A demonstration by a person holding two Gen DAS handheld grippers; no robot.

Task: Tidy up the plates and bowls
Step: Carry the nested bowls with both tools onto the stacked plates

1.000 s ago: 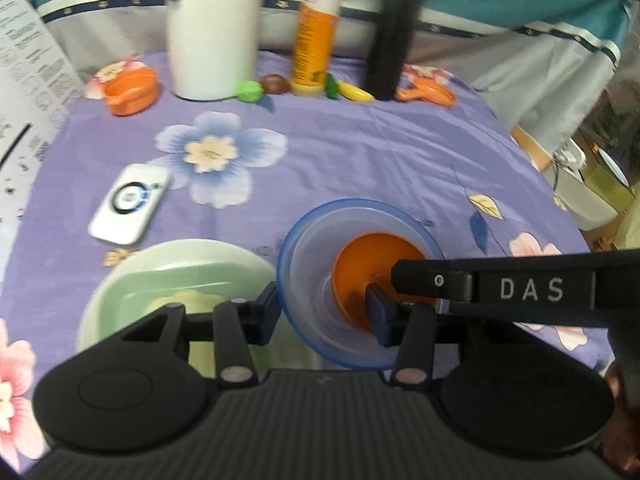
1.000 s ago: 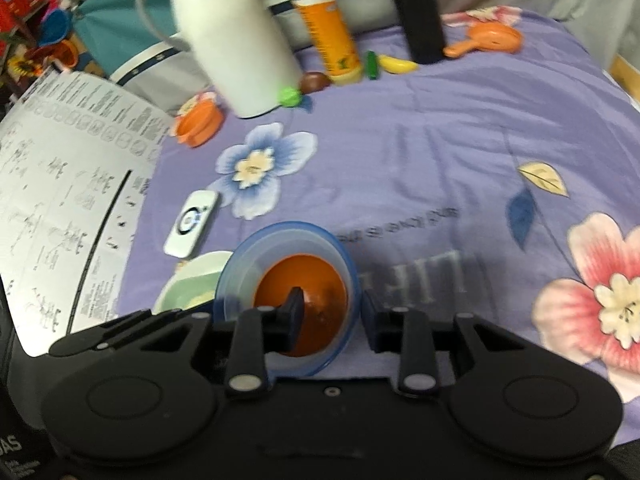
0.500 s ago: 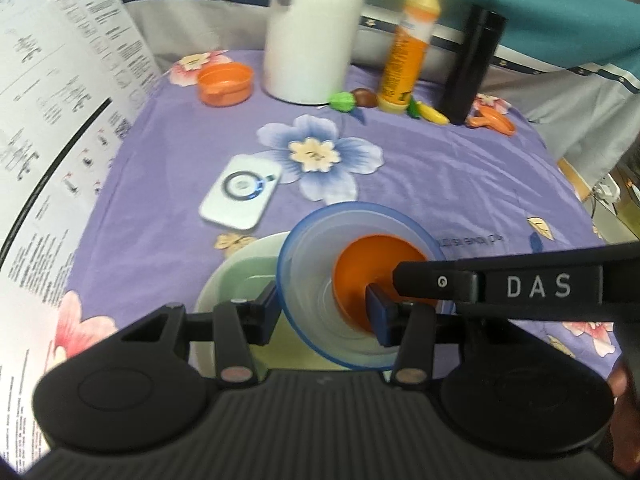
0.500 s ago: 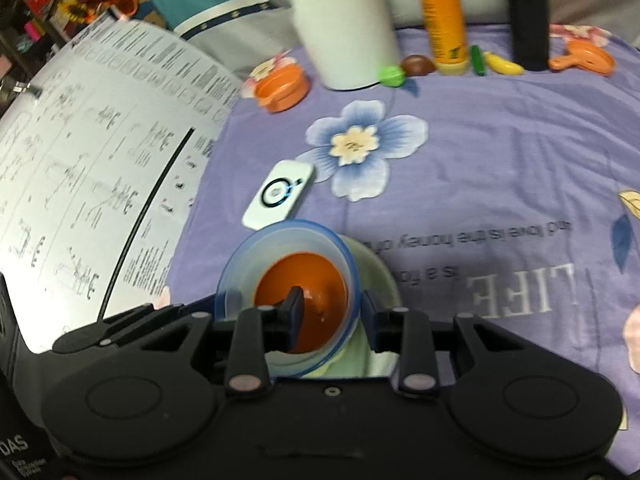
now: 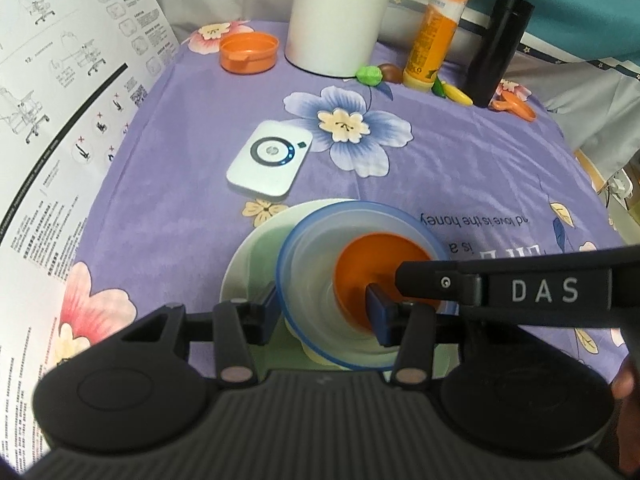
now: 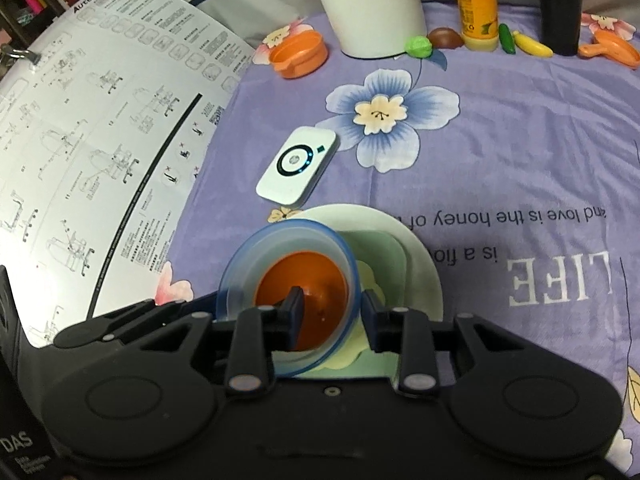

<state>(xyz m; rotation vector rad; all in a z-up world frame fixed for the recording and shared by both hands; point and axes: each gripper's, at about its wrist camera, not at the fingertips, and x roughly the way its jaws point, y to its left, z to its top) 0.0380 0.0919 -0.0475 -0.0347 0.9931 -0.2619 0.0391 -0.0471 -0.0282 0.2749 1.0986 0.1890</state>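
A clear blue-rimmed bowl (image 5: pixel 320 264) with a small orange bowl (image 5: pixel 372 268) nested inside hangs over a pale green plate (image 5: pixel 256 256). My left gripper (image 5: pixel 322 312) is shut on the blue bowl's left wall, one finger outside and one inside. My right gripper (image 6: pixel 330 310) is shut on the same bowl (image 6: pixel 256 256), on its right wall, with the orange bowl (image 6: pixel 312 276) inside and the green plate (image 6: pixel 416 264) beneath. I cannot tell whether the bowl touches the plate.
A white device (image 5: pixel 269 163) lies on the purple flowered cloth just beyond the plate. At the back stand a white jug (image 5: pixel 334 20), an orange bottle (image 5: pixel 434 32), a black flask (image 5: pixel 496 48), an orange dish (image 5: pixel 249 52) and toy fruit. A printed sheet (image 6: pixel 88 152) rises at left.
Both grippers have carried the blue bowl with the orange bowl leftward, from beside the green plate to over it. Both grips are unchanged.
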